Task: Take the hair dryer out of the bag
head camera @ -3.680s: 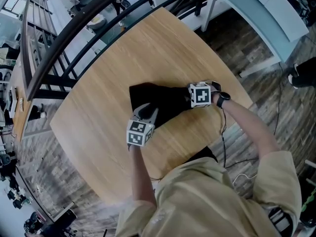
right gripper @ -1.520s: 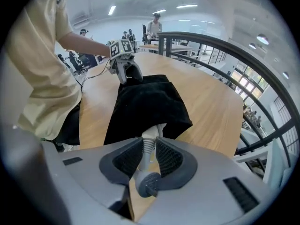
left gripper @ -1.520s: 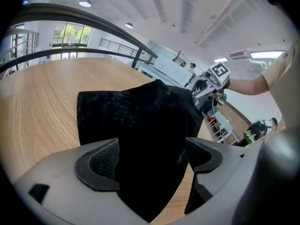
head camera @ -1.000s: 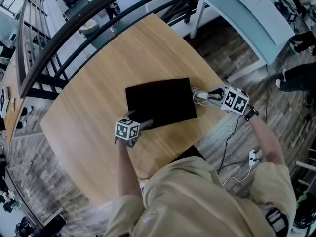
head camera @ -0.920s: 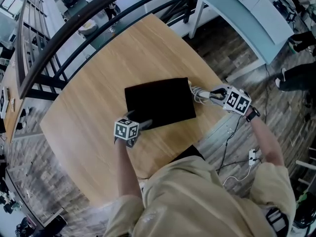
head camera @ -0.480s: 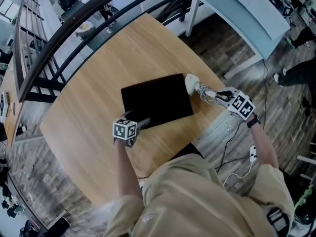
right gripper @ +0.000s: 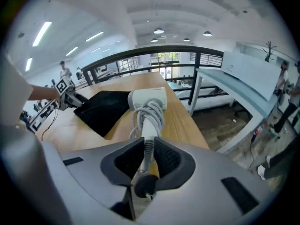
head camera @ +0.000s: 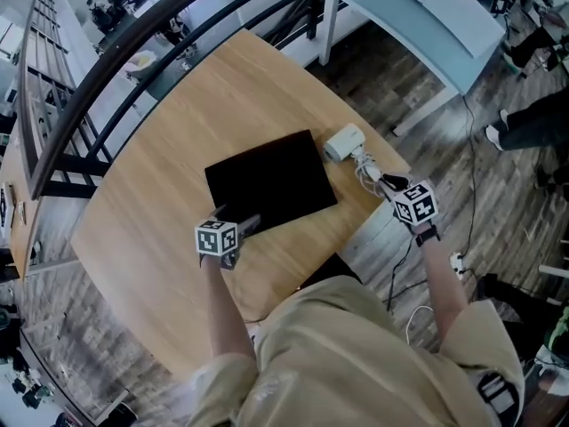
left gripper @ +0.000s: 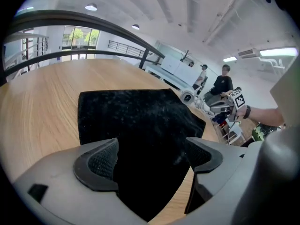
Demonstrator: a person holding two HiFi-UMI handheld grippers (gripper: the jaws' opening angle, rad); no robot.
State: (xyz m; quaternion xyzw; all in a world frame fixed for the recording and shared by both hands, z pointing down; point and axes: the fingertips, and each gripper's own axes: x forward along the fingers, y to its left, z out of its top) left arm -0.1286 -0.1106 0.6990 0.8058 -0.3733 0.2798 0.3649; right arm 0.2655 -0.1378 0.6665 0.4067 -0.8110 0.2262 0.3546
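The flat black bag (head camera: 271, 181) lies on the round wooden table (head camera: 178, 114). The white hair dryer (head camera: 345, 140) is outside it, by the bag's right edge, with its cord wound round the handle. My right gripper (head camera: 388, 185) is shut on the handle's end (right gripper: 145, 146); its jaws have just been closing on it. I cannot tell whether the dryer rests on the tabletop or hangs just above it. My left gripper (head camera: 240, 224) sits at the bag's near left corner. Its jaws (left gripper: 150, 158) are wide open over the black fabric (left gripper: 136, 121).
The table's right edge runs just beneath my right gripper. A dark railing (head camera: 107, 69) curves round the table's far side. A pale blue-white table (head camera: 418, 20) stands at the back right. Cables lie on the wooden floor (head camera: 453, 261). Two people (left gripper: 222, 83) stand far off.
My right gripper has drawn the hair dryer rightward and toward me, clear of the bag, and has rolled. The bag lies flat. The left gripper has stayed at the bag's corner.
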